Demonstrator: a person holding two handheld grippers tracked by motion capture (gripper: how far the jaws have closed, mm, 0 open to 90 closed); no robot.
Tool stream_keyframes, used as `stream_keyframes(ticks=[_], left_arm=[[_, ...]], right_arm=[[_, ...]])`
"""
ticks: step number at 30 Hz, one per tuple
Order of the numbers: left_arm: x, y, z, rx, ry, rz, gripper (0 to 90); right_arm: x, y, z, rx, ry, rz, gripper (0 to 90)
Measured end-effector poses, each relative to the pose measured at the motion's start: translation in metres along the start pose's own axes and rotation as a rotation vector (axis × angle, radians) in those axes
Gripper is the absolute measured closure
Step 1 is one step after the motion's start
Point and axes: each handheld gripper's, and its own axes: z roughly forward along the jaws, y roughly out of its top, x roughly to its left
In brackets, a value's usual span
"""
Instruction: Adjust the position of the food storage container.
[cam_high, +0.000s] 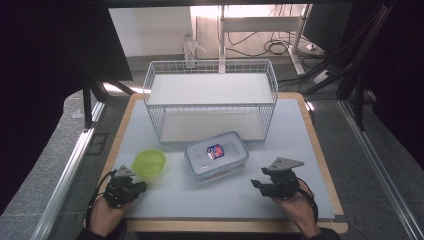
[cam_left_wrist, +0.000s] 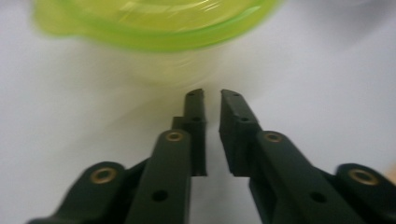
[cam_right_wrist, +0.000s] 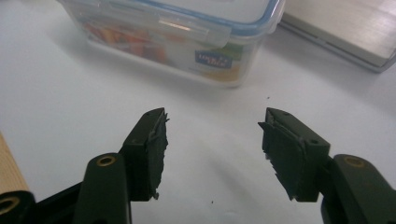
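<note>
My left gripper (cam_left_wrist: 212, 95) had its jaws parted by a narrow gap, nothing between them, just short of the green tub (cam_left_wrist: 154, 23), whose top was cut off. My right gripper (cam_right_wrist: 212, 128) gaped empty toward the clear box (cam_right_wrist: 173, 37). From above, the tub (cam_high: 149, 163) sat left of the box (cam_high: 216, 155), in front of the wire basket (cam_high: 210, 100).

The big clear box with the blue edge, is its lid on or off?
On. The clear box has its blue-rimmed lid sitting flat on top, and in the right gripper view a side latch is folded down against its wall.
</note>
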Motion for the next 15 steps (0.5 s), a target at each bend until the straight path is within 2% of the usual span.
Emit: stream_keyframes(ticks=[1,2,3,4,5,6,7,9,11,12,15], left_arm=[[-0.010,0.003,-0.003,-0.039,-0.021,0.046,74.0],[-0.010,0.003,-0.003,-0.039,-0.021,0.046,69.7],[-0.015,0.006,-0.003,-0.056,-0.031,0.069,69.7],[-0.024,0.011,-0.003,-0.095,-0.040,0.108,60.3],[-0.024,0.011,-0.003,-0.095,-0.040,0.108,56.2],[-0.028,0.014,-0.002,-0.114,-0.051,0.126,56.2],[-0.031,0.016,-0.001,-0.125,-0.058,0.127,49.4],[-0.039,0.022,0.001,-0.177,-0.067,0.154,42.6],[-0.042,0.024,0.001,-0.192,-0.072,0.162,38.2],[-0.047,0.029,0.002,-0.219,-0.098,0.170,36.8],[-0.053,0.034,0.006,-0.229,-0.104,0.183,37.1]], right_arm=[[0.000,0.001,-0.001,-0.016,-0.001,0.005,37.7],[0.000,0.001,-0.001,-0.016,-0.001,0.005,37.7],[-0.001,0.001,-0.002,-0.023,0.000,0.010,36.6],[-0.001,0.002,-0.002,-0.034,0.000,0.018,34.9],[-0.001,0.002,-0.002,-0.034,0.000,0.018,34.9],[-0.002,0.003,-0.002,-0.037,0.000,0.023,33.8],[-0.003,0.003,-0.001,-0.040,0.003,0.034,32.6],[-0.005,0.005,0.000,-0.050,0.008,0.040,31.5],[-0.006,0.009,0.000,-0.060,0.019,0.053,30.9],[-0.007,0.011,0.000,-0.068,0.024,0.057,31.0],[-0.008,0.017,0.001,-0.068,0.032,0.057,33.4]])
